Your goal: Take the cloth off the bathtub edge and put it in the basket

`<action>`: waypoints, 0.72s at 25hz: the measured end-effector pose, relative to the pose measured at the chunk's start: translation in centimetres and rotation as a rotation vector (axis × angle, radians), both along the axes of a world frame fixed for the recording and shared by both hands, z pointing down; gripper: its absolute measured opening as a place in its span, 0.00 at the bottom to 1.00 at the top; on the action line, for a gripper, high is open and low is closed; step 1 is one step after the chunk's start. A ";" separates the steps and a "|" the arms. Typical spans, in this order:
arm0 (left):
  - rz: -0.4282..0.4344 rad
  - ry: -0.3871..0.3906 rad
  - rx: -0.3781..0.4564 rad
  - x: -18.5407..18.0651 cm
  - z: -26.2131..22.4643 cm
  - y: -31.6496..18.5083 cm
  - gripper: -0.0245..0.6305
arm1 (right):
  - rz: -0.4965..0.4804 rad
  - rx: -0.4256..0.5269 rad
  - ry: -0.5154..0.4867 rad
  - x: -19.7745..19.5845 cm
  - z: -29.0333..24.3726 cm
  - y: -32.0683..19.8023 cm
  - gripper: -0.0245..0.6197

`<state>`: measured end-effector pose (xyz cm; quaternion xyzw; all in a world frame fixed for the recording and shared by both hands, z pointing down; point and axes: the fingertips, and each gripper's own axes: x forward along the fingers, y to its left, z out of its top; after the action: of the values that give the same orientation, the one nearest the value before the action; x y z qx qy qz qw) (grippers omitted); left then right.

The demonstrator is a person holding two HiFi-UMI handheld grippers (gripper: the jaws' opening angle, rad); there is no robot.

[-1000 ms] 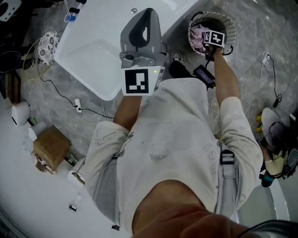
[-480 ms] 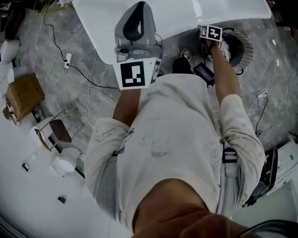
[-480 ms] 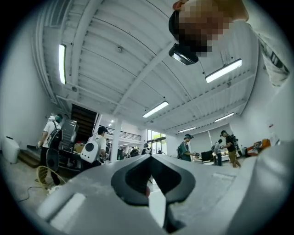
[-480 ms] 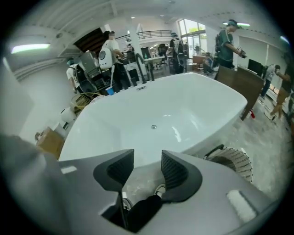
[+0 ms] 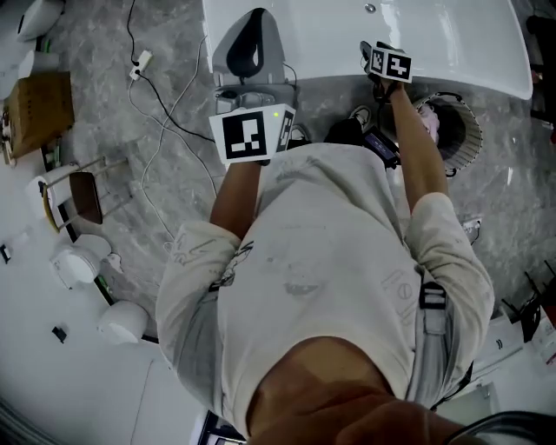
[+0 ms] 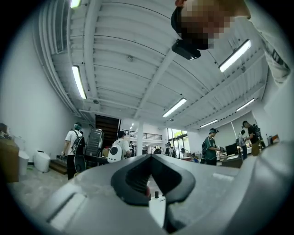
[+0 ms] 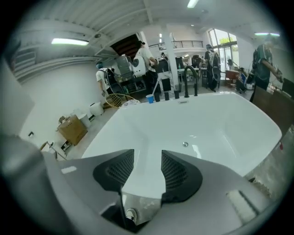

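Note:
The white bathtub [image 5: 347, 35] fills the top of the head view. To its right on the floor stands the round basket [image 5: 470, 132] with a pink cloth [image 5: 428, 122] inside. My right gripper [image 5: 369, 50] hovers over the tub's near edge, left of the basket. In the right gripper view my right gripper [image 7: 147, 154] is open with nothing between its pads, and the empty tub basin [image 7: 197, 124] lies beyond. My left gripper [image 5: 254, 22] is held up in front of the person's chest, pointing at the ceiling. Its tips [image 6: 149, 157] meet, shut and empty.
Grey stone floor with white cables [image 5: 169, 113] left of the tub. A cardboard box [image 5: 35, 109] and a stool [image 5: 82, 195] stand further left. Black taps [image 7: 186, 82] and a blue cup [image 7: 149, 97] line the tub's far rim. Several people stand in the background.
The right gripper has left the basket and moved left to the tub edge. The pink cloth stays in the basket. The head view has swung, so the tub now lies across the top.

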<state>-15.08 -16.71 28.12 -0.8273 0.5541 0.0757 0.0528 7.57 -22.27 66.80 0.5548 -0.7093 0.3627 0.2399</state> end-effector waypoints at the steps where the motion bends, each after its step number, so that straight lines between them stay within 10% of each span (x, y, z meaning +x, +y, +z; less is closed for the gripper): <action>1: -0.013 0.004 0.004 -0.8 -0.1 0.1 0.04 | -0.028 0.042 0.018 -1.0 -1.3 -0.4 0.34; 18: -0.053 0.015 0.055 -4.8 -2.5 0.4 0.04 | -0.115 1.003 0.131 -10.3 -39.0 3.3 0.33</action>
<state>-19.92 -16.27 25.61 -0.8099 0.5741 0.0956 0.0732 -2.71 -18.97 27.80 0.5832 -0.8091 -0.0716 0.0077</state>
